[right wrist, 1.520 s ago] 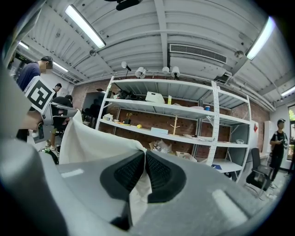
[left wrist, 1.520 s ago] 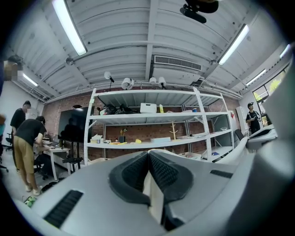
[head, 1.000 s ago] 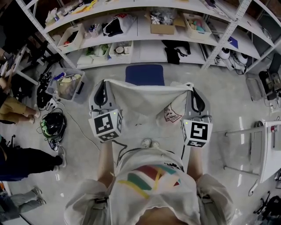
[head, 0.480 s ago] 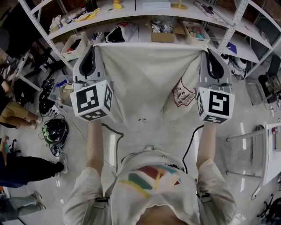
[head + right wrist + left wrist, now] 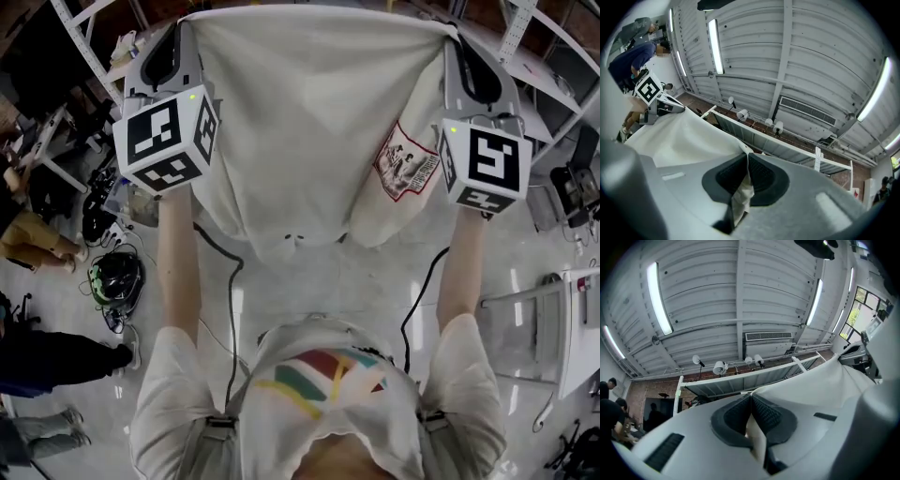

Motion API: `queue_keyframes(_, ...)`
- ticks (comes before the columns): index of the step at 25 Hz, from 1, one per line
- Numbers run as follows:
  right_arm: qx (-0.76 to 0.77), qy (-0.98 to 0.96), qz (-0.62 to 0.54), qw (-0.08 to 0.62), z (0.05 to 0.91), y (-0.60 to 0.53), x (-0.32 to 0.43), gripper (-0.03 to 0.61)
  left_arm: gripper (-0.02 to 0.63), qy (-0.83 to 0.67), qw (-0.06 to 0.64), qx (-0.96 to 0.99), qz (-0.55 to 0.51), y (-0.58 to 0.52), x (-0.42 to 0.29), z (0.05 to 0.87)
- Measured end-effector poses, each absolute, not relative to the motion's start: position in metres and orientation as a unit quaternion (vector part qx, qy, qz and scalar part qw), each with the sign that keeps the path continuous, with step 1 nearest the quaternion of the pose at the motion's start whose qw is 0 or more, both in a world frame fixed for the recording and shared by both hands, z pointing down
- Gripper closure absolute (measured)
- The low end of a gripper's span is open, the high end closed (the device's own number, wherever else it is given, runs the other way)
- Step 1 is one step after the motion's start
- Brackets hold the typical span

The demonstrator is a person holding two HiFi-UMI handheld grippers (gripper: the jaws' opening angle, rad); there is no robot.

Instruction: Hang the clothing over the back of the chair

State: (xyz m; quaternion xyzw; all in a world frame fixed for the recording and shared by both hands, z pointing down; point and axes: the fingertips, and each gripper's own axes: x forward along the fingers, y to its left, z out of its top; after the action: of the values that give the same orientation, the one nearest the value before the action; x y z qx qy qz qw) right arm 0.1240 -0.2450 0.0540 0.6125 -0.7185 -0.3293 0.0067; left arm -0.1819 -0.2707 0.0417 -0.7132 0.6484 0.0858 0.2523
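Observation:
A white T-shirt [image 5: 300,112] with a red-edged print [image 5: 408,161] hangs spread wide between my two grippers, raised high in front of me. My left gripper [image 5: 184,22] is shut on its upper left corner, my right gripper [image 5: 451,34] on its upper right corner. In the left gripper view the pads [image 5: 766,414] pinch a fold of the white cloth [image 5: 820,385], which runs off to the right. In the right gripper view the right gripper [image 5: 747,158] holds a crumpled edge of the cloth [image 5: 689,136], which stretches left toward the other gripper's marker cube [image 5: 648,89]. The shirt hides the chair.
Metal shelving [image 5: 98,66] with bins shows at both sides of the shirt. People stand at the left edge [image 5: 37,352], and a dark helmet [image 5: 114,274] with cables lies on the floor there. A white frame [image 5: 572,309] stands at the right.
Both grippers have risen together with the shirt stretched between them. The cloth now covers the shelves and the blue chair that showed a second ago.

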Motion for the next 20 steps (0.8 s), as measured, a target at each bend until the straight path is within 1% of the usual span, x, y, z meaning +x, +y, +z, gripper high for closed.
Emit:
queue_keyframes(5,0.616,-0.724,-0.310,0.019,0.070,-0.263,0.124,0.565,0.597,0.651,0.235,-0.719,0.065,-0.294,-0.182,0.061)
queue_keyframes(8,0.616,-0.732,-0.288,0.041,0.095,-0.279,0.124,0.565,0.597,0.655,0.212,-0.724,0.048,-0.311,-0.182,0.088)
queue_keyframes(13,0.618,-0.739,-0.256,0.082,0.138,-0.304,0.130,0.565,0.597,0.660,0.200,-0.725,-0.006,-0.341,-0.177,0.136)
queue_keyframes(16,0.615,-0.741,-0.247,0.111,0.162,-0.317,0.128,0.565,0.597,0.660,0.173,-0.730,-0.023,-0.353,-0.179,0.164)
queue_keyframes(20,0.614,-0.746,-0.222,0.130,0.190,-0.328,0.133,0.565,0.597,0.658,0.160,-0.735,-0.044,-0.360,-0.175,0.189)
